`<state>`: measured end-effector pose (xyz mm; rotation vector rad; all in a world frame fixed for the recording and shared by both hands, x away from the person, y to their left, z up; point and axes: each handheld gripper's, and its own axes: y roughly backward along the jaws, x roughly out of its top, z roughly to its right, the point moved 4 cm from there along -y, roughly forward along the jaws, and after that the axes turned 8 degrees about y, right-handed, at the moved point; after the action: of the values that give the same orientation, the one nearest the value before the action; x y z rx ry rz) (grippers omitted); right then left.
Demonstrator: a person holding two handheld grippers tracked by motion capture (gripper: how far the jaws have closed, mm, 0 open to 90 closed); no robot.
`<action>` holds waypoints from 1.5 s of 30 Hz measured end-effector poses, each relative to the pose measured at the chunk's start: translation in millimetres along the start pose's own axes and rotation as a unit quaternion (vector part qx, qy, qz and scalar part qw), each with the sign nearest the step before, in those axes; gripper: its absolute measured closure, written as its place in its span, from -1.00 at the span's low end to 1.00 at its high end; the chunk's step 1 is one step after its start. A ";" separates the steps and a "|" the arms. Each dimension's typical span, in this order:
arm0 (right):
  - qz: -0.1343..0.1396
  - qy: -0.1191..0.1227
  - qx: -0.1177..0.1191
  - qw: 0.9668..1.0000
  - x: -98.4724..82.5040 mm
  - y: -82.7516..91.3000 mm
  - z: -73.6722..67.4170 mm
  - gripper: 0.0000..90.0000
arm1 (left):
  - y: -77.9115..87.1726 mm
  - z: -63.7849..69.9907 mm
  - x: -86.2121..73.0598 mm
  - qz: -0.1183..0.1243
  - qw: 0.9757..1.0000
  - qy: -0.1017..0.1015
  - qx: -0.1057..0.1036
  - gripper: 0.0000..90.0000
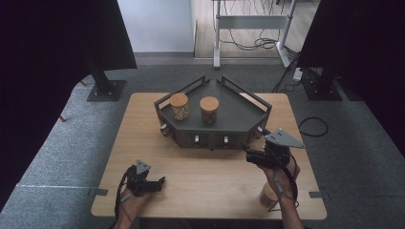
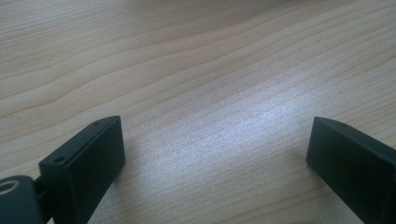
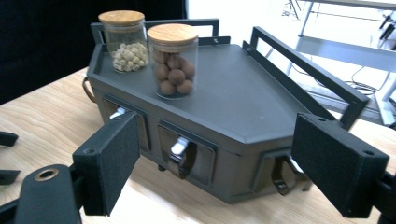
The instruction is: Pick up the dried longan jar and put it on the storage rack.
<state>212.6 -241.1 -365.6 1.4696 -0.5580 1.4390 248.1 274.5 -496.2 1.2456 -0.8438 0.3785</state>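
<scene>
A dark grey angular organiser [image 1: 239, 117] with small front drawers stands at the back middle of the wooden table [image 1: 210, 181]. On its top stand two glass jars with wooden lids. One jar [image 1: 179, 106] holds pale beads [image 3: 125, 57]; the other jar [image 1: 209, 109] holds brown balls [image 3: 173, 70]. My right gripper [image 1: 251, 155] hovers just in front of the organiser's right front corner, open, with the drawer fronts [image 3: 180, 151] seen between its jaws [image 3: 215, 154]. My left gripper [image 1: 161, 182] rests low at the front left, open over bare wood [image 2: 215, 140].
A tan cylinder [image 1: 266, 193] stands on the table beside my right forearm, partly hidden. The organiser has raised rails [image 3: 303, 60] along its back sides. Black stands [image 1: 102, 86] and cables [image 1: 313, 126] lie on the grey floor around the table.
</scene>
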 end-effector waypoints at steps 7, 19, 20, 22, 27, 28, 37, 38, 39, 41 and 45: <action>0.003 -0.003 -0.011 1.000 -9.7 9.6 4.9 -0.66 | 0.0 0.5 -0.1 0.000 1.000 0.001 0.001 -0.91; -0.002 -0.016 -0.030 0.999 -38.2 19.2 10.2 -0.66 | 0.0 0.4 -0.1 0.000 1.000 0.000 0.001 -0.91; -0.002 -0.017 -0.033 0.999 -41.0 19.8 10.6 -0.66 | 0.0 0.4 -0.1 0.000 1.000 0.001 0.001 -0.91; -0.003 -0.021 -0.039 0.999 -46.2 21.1 11.6 -0.65 | 0.0 0.4 -0.1 0.000 1.000 0.001 0.001 -0.91; -0.009 -0.021 -0.063 0.998 -60.0 25.4 11.8 -0.65 | 0.0 0.4 -0.1 0.000 1.000 0.000 0.001 -0.91; -0.009 -0.023 -0.068 0.997 -63.4 26.5 12.0 -0.66 | 0.0 0.4 0.0 0.000 1.000 0.000 0.001 -0.91; -0.015 -0.039 -0.101 0.994 -90.6 34.4 16.2 -0.65 | 0.2 0.6 -0.1 -0.001 1.000 0.000 0.002 -0.91; -0.015 -0.042 -0.106 0.993 -94.3 34.9 16.7 -0.65 | 0.2 0.6 -0.1 -0.001 1.000 0.000 0.002 -0.91; -0.016 -0.044 -0.109 0.993 -97.0 35.2 17.0 -0.65 | 0.2 0.6 -0.1 -0.001 1.000 0.000 0.002 -0.91; -0.017 -0.045 -0.115 0.992 -102.1 35.6 16.7 -0.65 | 0.2 0.6 -0.1 -0.001 1.000 0.000 0.002 -0.91; -0.022 -0.046 -0.127 0.991 -111.4 35.8 14.9 -0.65 | 0.2 0.6 -0.1 -0.001 1.000 0.000 0.002 -0.91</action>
<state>167.6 -302.0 -456.1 1.3409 -0.7333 1.2227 247.7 274.0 -496.1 1.2497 -0.8426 0.3788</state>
